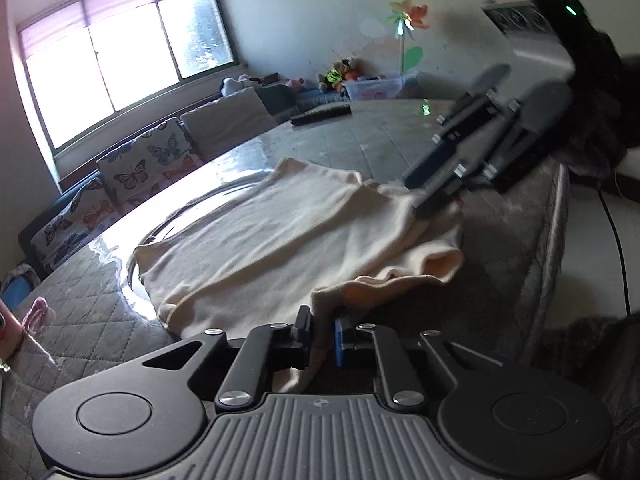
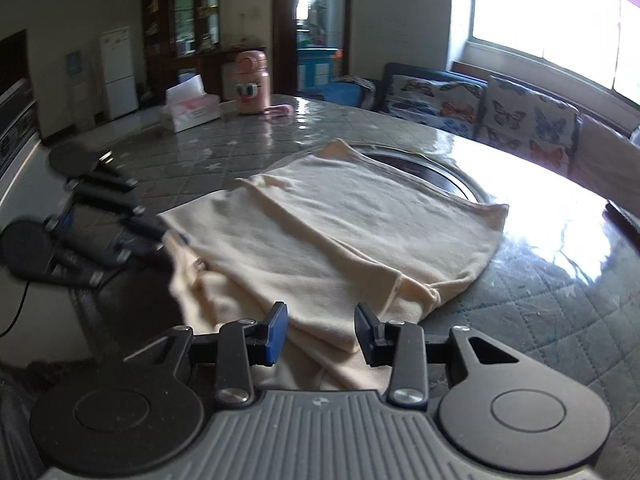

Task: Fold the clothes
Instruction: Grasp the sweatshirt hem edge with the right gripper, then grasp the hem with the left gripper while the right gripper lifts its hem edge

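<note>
Quilted table [image 2: 540, 300] beside butterfly cushions [image 2: 532, 128]

Each fisheye camera sat just behind its own hand-held gripper, low over the grey quilted, glossy-covered bench [image 1: 92, 312]. The left one [image 1: 323, 336] faced across the cream knit garment [image 1: 280, 240] toward the bright window, the right one [image 2: 320, 332] toward the room's cabinets. Both shared the garment, the bench, the butterfly-print cushions [image 2: 532, 128], and each showed the other hand-held gripper.
</note>
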Demonstrator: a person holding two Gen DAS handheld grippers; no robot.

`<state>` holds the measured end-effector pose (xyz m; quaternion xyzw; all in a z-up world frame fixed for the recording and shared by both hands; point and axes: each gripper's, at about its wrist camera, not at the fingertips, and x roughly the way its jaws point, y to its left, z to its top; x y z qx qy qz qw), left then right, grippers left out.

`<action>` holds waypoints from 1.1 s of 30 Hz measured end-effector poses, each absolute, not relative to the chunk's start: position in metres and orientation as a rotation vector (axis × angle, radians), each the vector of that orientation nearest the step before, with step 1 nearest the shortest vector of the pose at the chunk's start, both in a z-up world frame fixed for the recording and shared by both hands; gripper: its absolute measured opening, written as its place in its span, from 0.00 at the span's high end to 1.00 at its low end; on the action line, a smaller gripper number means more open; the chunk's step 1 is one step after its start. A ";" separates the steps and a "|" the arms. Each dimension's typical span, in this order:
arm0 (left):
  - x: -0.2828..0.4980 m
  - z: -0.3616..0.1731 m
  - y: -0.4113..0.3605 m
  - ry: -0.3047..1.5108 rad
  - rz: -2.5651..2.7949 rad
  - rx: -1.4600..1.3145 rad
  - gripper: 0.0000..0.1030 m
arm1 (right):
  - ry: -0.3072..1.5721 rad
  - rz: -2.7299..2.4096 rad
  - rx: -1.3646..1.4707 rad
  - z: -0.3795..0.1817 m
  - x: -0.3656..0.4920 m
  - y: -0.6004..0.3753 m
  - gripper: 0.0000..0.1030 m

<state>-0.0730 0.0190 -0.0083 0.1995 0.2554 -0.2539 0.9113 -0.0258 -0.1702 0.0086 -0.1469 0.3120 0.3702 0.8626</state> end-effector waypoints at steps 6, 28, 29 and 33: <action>-0.043 0.007 0.027 0.532 -0.485 0.307 0.91 | 0.648 0.857 -0.334 0.013 -0.033 -0.169 0.48; -0.056 -0.008 0.037 0.587 -0.470 0.294 0.57 | 0.636 0.807 -0.297 0.006 -0.002 -0.152 0.89; -0.059 -0.011 0.037 0.588 -0.468 0.305 0.57 | 0.632 0.802 -0.286 0.008 0.000 -0.152 0.90; -0.068 -0.023 0.037 0.576 -0.433 0.388 0.57 | 0.615 0.792 -0.255 0.015 0.006 -0.153 0.90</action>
